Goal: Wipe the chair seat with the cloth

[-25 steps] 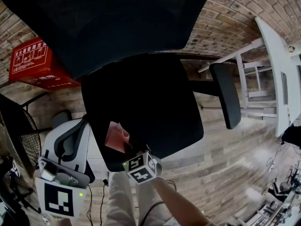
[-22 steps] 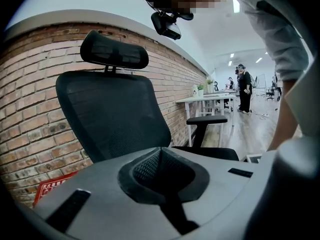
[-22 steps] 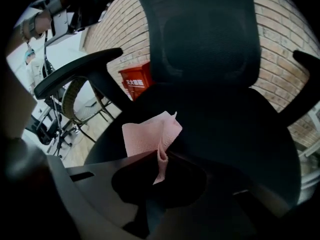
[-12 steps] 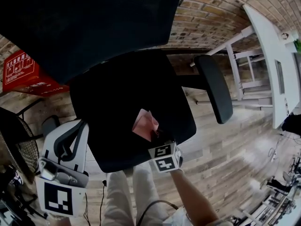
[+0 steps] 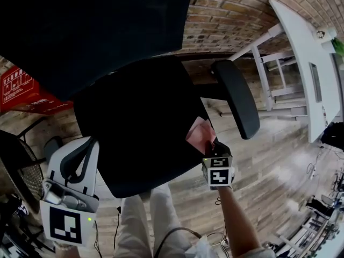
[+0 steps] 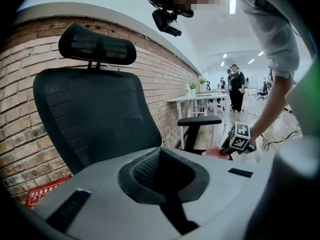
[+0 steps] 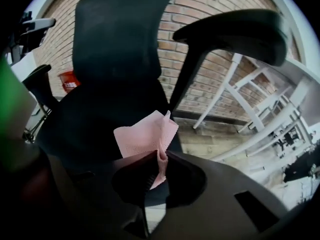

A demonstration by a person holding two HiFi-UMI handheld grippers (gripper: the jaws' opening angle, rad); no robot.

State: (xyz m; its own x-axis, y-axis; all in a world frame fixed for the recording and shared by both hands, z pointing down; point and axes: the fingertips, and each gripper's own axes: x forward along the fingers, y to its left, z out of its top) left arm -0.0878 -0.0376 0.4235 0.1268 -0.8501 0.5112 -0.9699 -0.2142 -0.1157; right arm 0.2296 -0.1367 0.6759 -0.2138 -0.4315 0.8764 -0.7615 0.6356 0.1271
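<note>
Our right claw [image 7: 159, 160] pinches the pink cloth [image 7: 144, 133], which we hold at the right front edge of the black chair seat [image 5: 137, 125], near the armrest [image 5: 235, 98]. Our left claw [image 6: 162, 181] is pressed together on nothing, off the seat's left side, well apart from the cloth.

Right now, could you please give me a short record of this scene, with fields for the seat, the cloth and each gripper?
seat: chair seat, black, with nothing on it but the cloth
cloth: pink cloth at the seat edge on the person's right, near the armrest
right: right gripper, jaws closed on the cloth's near end
left: left gripper, jaws together with nothing between them, held off the seat on the person's left
</note>
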